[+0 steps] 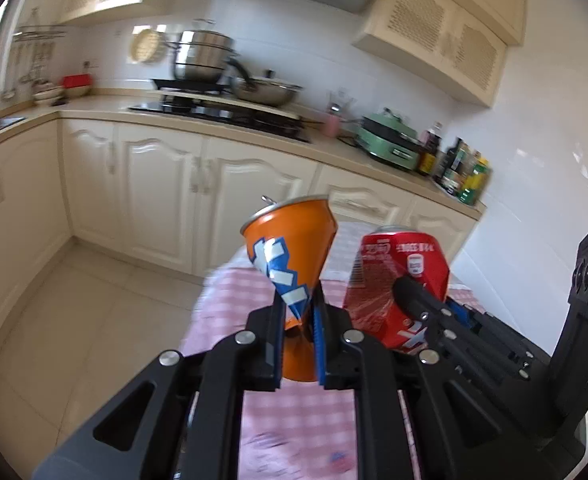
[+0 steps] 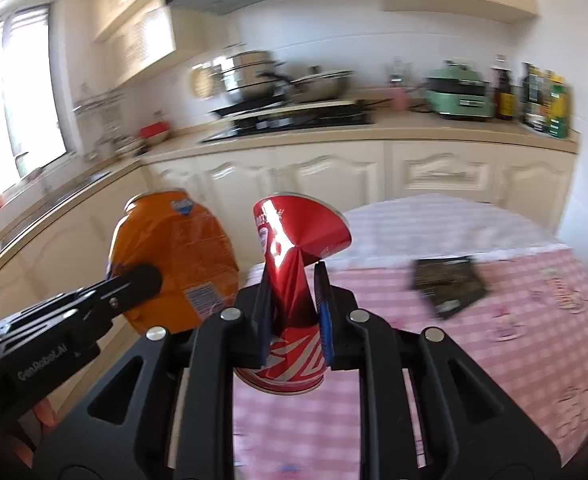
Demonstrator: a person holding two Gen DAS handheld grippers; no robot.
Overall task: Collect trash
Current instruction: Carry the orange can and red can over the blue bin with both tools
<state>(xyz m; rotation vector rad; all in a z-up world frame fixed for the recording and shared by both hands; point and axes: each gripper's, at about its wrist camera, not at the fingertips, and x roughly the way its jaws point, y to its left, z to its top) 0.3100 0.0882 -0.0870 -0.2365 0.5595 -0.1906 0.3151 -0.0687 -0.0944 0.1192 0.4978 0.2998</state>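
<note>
My left gripper [image 1: 300, 312] is shut on a crushed orange can [image 1: 290, 244] and holds it up above the pink checked tablecloth [image 1: 298, 420]. My right gripper [image 2: 294, 304] is shut on a crushed red can [image 2: 294, 240], also lifted above the cloth. The red can [image 1: 398, 276] shows to the right in the left wrist view, with a right finger [image 1: 414, 296] across it. The orange can [image 2: 174, 256] shows to the left in the right wrist view, with a left finger [image 2: 134, 280] across it. Both cans are pinched flat at the middle.
A dark flat packet [image 2: 448, 280] lies on the tablecloth [image 2: 514, 320] at the right. Cream kitchen cabinets [image 1: 166, 196] and a counter with a stove [image 1: 222, 114], pots, a green appliance [image 1: 390, 144] and bottles [image 1: 466, 176] stand behind. Tiled floor [image 1: 94, 312] lies left of the table.
</note>
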